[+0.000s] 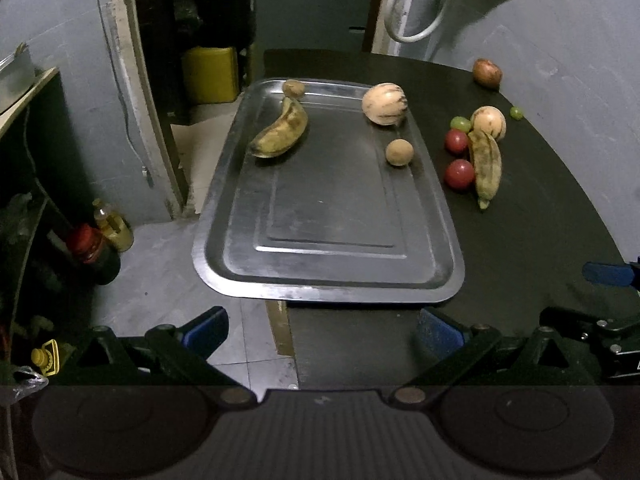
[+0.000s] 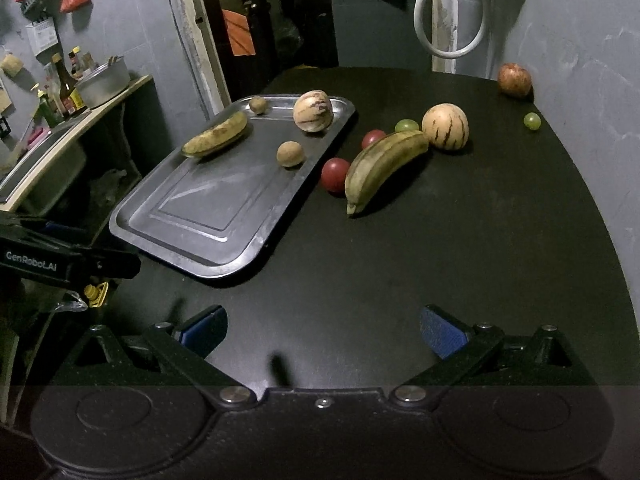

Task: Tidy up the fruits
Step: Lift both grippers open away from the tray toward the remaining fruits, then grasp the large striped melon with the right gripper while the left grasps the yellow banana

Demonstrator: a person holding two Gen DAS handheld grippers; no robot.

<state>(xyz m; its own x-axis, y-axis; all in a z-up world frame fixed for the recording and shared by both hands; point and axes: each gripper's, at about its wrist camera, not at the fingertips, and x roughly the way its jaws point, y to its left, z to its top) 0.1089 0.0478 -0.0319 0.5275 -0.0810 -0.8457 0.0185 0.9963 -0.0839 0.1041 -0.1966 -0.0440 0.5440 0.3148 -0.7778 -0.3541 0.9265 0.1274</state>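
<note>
A metal tray [image 1: 328,276] [image 2: 188,236] lies on the black table and holds a banana [image 1: 282,132] [image 2: 216,136], a striped melon [image 1: 385,104] [image 2: 313,111] and two small brown fruits [image 1: 399,152] [image 1: 293,88]. Right of the tray on the table lie a second banana [image 1: 486,164] [image 2: 384,166], a second striped melon [image 1: 488,122] [image 2: 445,126], two red fruits [image 1: 460,174] [image 2: 335,175], green grapes [image 1: 460,123] [image 2: 532,121] and a reddish apple [image 1: 487,73] [image 2: 515,80]. My left gripper [image 1: 322,330] is open and empty before the tray's near edge. My right gripper [image 2: 324,330] is open and empty over bare table.
The table [image 2: 440,280] curves away at right beside a grey wall. Left of it are the floor with bottles [image 1: 100,240], a yellow container [image 1: 210,74] and a counter with a pot [image 2: 102,82]. A white hose [image 2: 452,12] hangs at the back.
</note>
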